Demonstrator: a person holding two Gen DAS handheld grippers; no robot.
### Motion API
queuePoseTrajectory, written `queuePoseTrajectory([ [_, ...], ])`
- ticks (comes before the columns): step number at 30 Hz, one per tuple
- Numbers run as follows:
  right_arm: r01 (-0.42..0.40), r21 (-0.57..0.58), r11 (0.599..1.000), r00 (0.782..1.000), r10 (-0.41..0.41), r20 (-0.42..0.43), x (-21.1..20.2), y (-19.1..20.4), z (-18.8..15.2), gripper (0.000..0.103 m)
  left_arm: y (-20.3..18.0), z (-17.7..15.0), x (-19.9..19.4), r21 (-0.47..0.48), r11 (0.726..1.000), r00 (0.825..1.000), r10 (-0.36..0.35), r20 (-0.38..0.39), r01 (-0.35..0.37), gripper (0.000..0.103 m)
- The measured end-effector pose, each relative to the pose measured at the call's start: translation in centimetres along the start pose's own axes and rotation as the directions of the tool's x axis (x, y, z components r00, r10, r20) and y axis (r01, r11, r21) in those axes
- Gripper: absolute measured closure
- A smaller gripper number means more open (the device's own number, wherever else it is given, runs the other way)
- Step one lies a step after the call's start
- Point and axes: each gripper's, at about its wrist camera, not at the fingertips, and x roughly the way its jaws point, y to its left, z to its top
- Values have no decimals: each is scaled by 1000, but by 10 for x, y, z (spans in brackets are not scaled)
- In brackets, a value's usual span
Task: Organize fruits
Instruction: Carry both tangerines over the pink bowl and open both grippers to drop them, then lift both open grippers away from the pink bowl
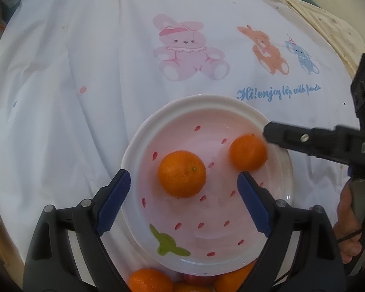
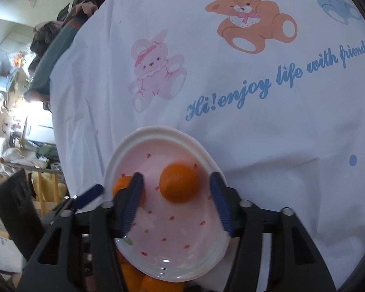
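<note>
Oranges are what I am sorting, and two of them lie in the pink plate (image 1: 138, 150) with the strawberry print, which stands on the white cloth (image 1: 85, 73) with printed bears. I go from the left side to the right.

My left gripper (image 1: 183, 187) hangs steeply over the plate with its jaws wide apart. The first orange (image 1: 181, 174) lies on the plate floor between the blue pads, but neither pad touches it, so I hold nothing there. I judge that it sits near the plate's middle because the raised rim keeps it from rolling off.

This orange is nearly round, so it has no real long axis. Its small green stem mark points upward and a little to the right in the left wrist view.

The second orange (image 1: 247, 152) lies nearer the right rim, just under the dark finger of my right gripper (image 2: 176, 194). It looks blurred, so perhaps it is rolling. In the right wrist view the jaws stand open about half way, with this orange free between them. I cannot see its stem.

More oranges (image 1: 149, 281) show below the plate's near edge. I judge they are the next ones to move.
</note>
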Motion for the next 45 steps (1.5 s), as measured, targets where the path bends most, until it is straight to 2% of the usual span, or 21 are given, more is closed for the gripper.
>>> queuePoseTrajectory([
  [4, 12, -29, 1000, 999, -11, 34, -8, 6, 2, 40, 4, 2, -3, -20, 1000, 1000, -8, 6, 8, 16],
  [17, 28, -84, 996, 997, -22, 74, -34, 21, -4, 39, 13, 1, -34, -61, 998, 995, 16, 97, -10, 16],
  [22, 45, -117, 992, 995, -34, 92, -60, 34, -19, 39, 17, -6, -61, -96, 995, 993, 19, 118, -8, 16],
  [24, 38, -134, 990, 995, -25, 98, -71, 40, -27, 35, 17, -11, -75, -91, 995, 991, 39, 125, -28, 16],
  [26, 44, -154, 987, 992, -26, 122, -84, 43, -42, 30, 20, -18, -89, -99, 995, 989, 47, 141, -33, 16],
  [33, 78, -184, 980, 986, -48, 161, -107, 49, -91, 27, 28, -54, -128, -143, 989, 983, 62, 175, -37, 16],
  [35, 83, -188, 979, 983, -49, 177, -114, 50, -103, 20, 31, -64, -134, -147, 989, 982, 61, 176, -35, 16],
  [38, 100, -189, 977, 977, -60, 202, -123, 47, -120, 15, 34, -80, -138, -140, 988, 983, 83, 166, -60, 16],
  [42, 120, -159, 980, 973, -85, 214, -128, 33, -142, 14, 40, -104, -129, -142, 988, 991, 83, 109, -67, 16],
  [45, 92, -101, 991, 978, -71, 199, -128, 21, -149, 14, 41, -117, -116, -136, 988, 994, 87, 60, -79, 16],
])
